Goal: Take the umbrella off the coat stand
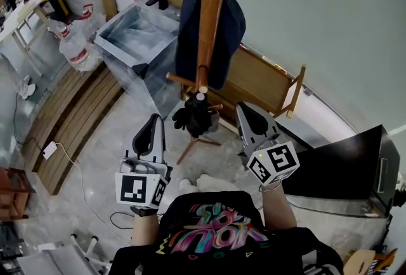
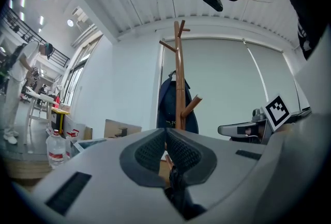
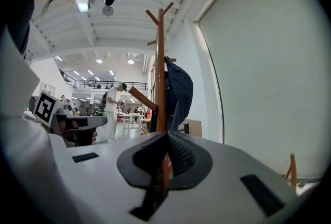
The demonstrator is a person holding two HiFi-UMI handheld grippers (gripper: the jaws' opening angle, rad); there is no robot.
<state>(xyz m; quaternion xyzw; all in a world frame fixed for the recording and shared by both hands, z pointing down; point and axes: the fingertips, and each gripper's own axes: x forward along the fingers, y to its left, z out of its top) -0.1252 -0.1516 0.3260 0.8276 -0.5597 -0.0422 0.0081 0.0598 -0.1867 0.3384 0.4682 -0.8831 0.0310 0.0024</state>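
1. Coat stand. The wooden coat stand (image 1: 211, 13) stands upright on the floor (image 1: 120, 134) near a pale wall. A dark blue jacket (image 1: 229, 25) hangs from its upper part and drapes round the pole.

2. Umbrella. The black umbrella (image 1: 195, 117) is folded and is on the coat stand. It hangs low against the pole, below the hem of the jacket and above the spread feet of the stand. In the head view it lies between the two grippers, ahead of both and touching neither.

3. Left gripper. The left gripper (image 1: 156, 119) is held level, to the left of the stand, pointing toward it. In the left gripper view its fingers (image 2: 152, 148) are clenched: the ribbed pads meet at the tips and nothing is caught between them. The pole and jacket appear directly beyond the tips, and a dark shape shows through the gap lower down.

4. Right gripper. The right gripper (image 1: 245, 108) is held level, to the right of the stand, about even with the left one. In the right gripper view its fingers (image 3: 182, 155) are likewise clenched, tips together, grasping nothing. The pole rises straight behind them, with one slanted peg (image 3: 140, 99) to its left.

5. Surroundings. Two clear plastic bottles (image 1: 73, 45) with red caps stand on the floor at the far left, well apart from the stand.
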